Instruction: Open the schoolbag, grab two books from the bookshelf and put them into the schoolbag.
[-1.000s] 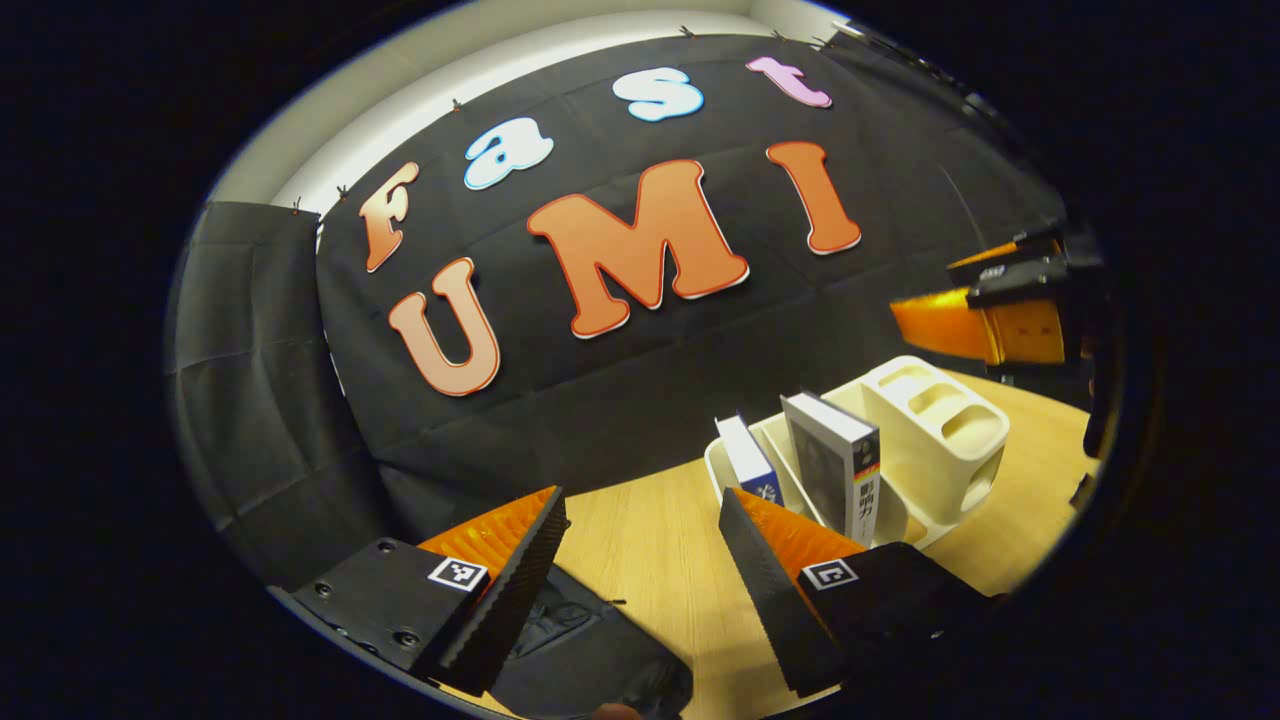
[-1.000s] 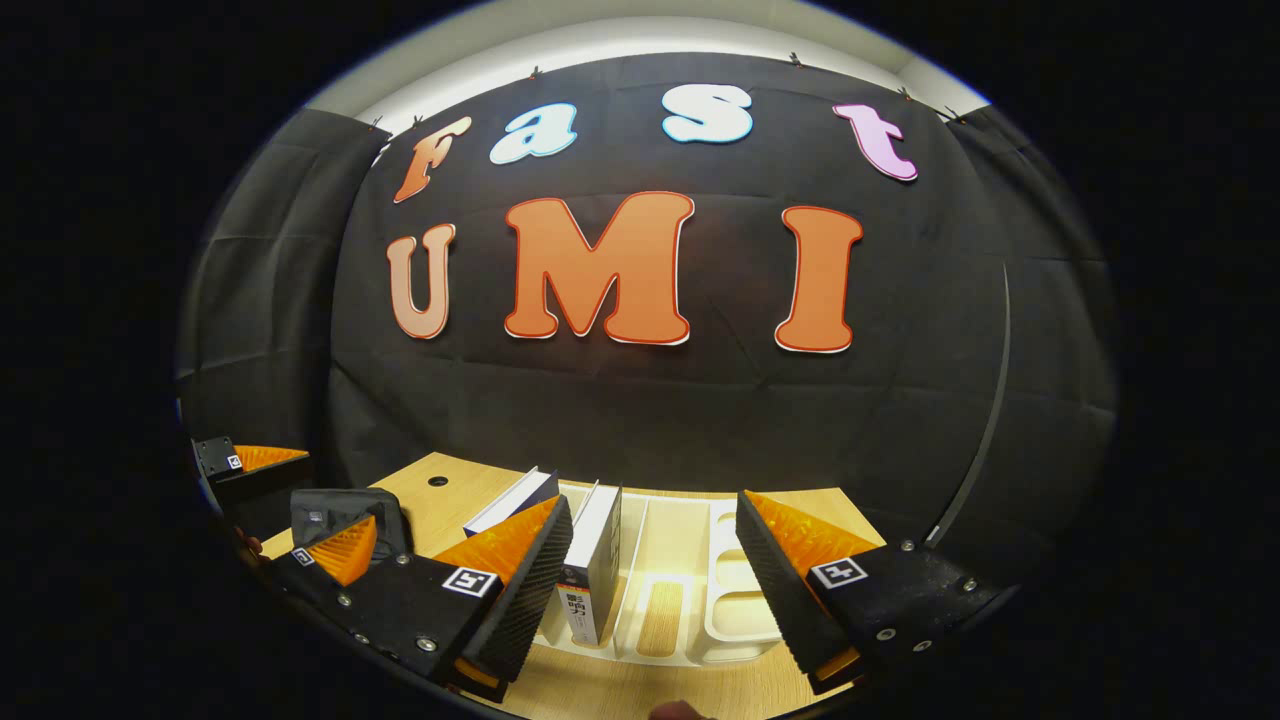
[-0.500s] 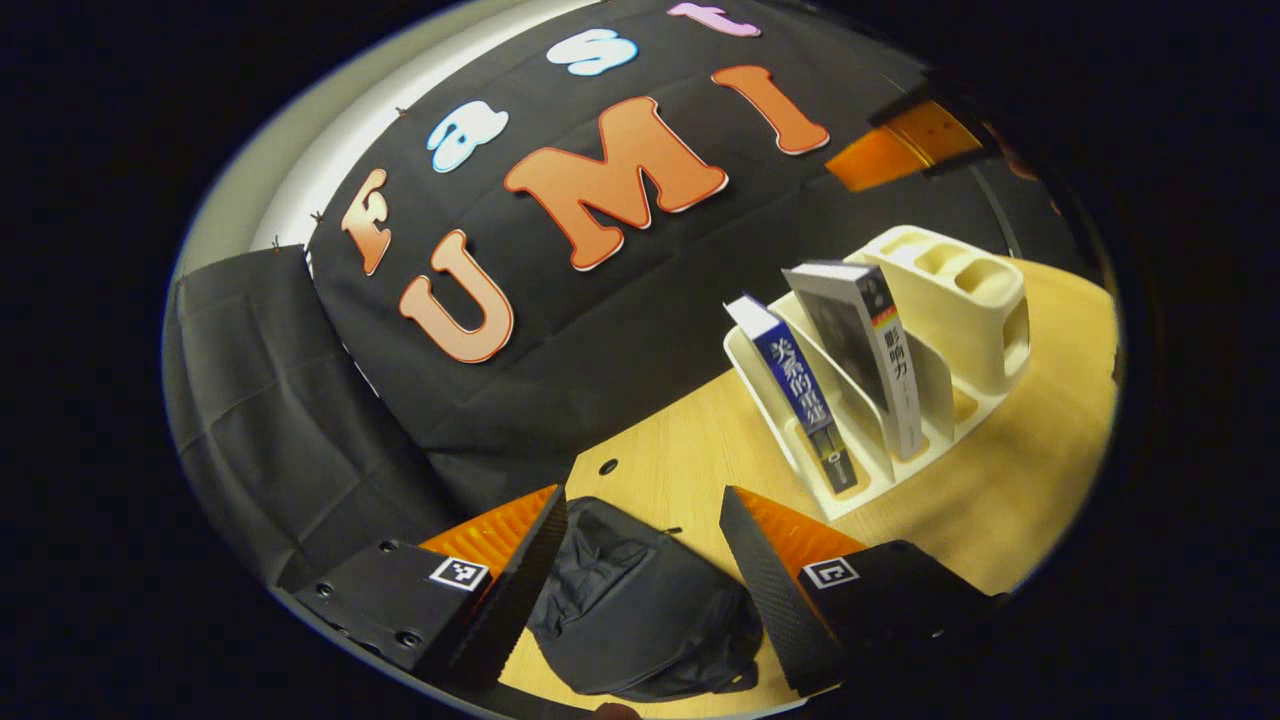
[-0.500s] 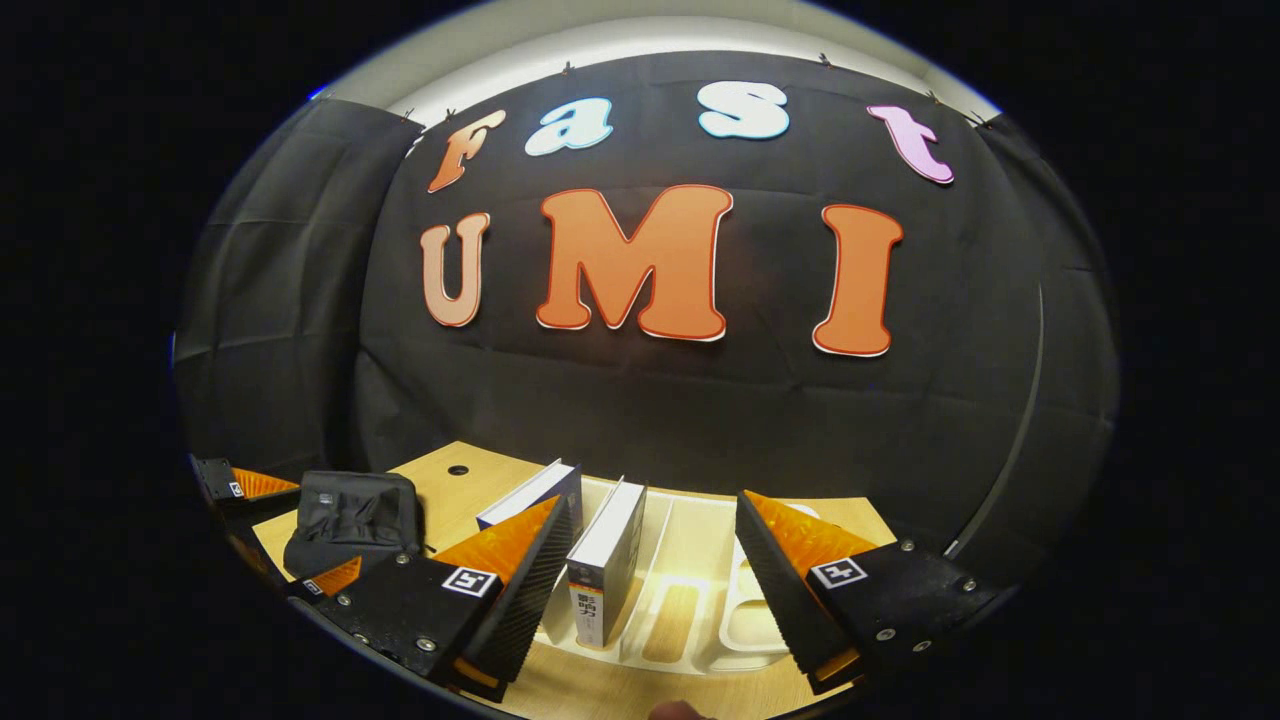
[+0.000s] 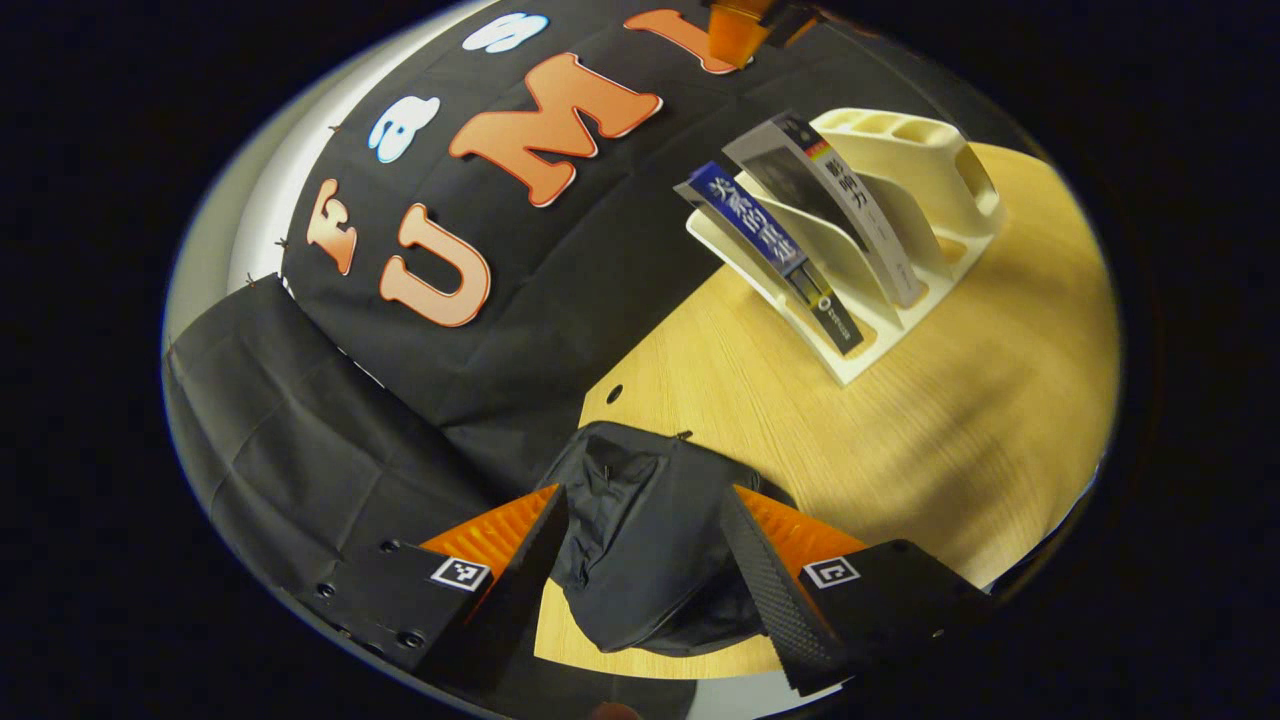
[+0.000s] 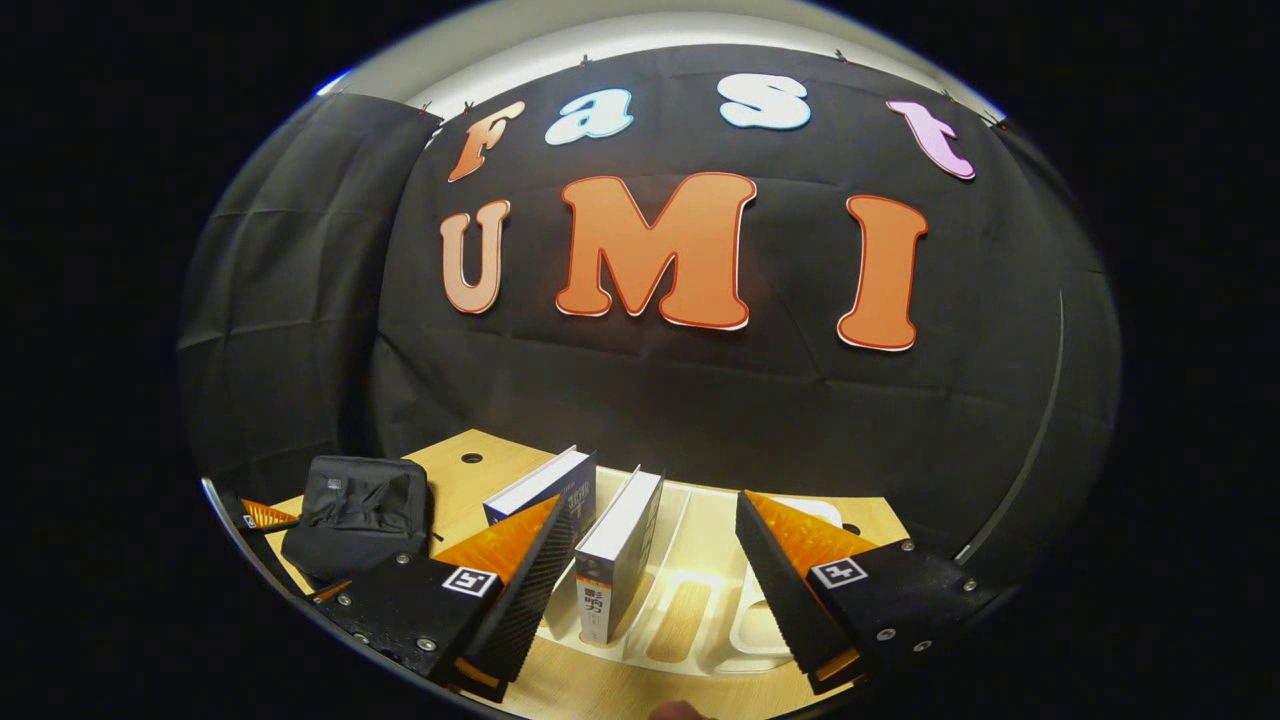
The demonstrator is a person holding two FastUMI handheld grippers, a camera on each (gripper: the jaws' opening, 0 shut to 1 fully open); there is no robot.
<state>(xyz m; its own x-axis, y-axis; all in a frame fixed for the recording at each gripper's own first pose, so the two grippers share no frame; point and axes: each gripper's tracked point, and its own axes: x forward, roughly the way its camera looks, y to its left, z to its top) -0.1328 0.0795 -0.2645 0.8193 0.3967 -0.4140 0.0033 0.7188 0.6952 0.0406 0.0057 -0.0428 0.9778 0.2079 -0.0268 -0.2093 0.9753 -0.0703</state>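
Left gripper (image 5: 640,560) is hanging wide apart right over the schoolbag (image 5: 640,540), which is lying slumped and not yet opened at the bench's (image 5: 960,400) near edge, by its left corner. So the left is the nearer one for opening, I judge. Right gripper (image 6: 650,590) is also gaping, holding nothing, facing the bookshelf (image 6: 700,610) near the bench's far edge. Count: one schoolbag, one bookshelf, two books, blue book (image 5: 775,245) and grey book (image 5: 850,215), both leaning in slots, spines outward.
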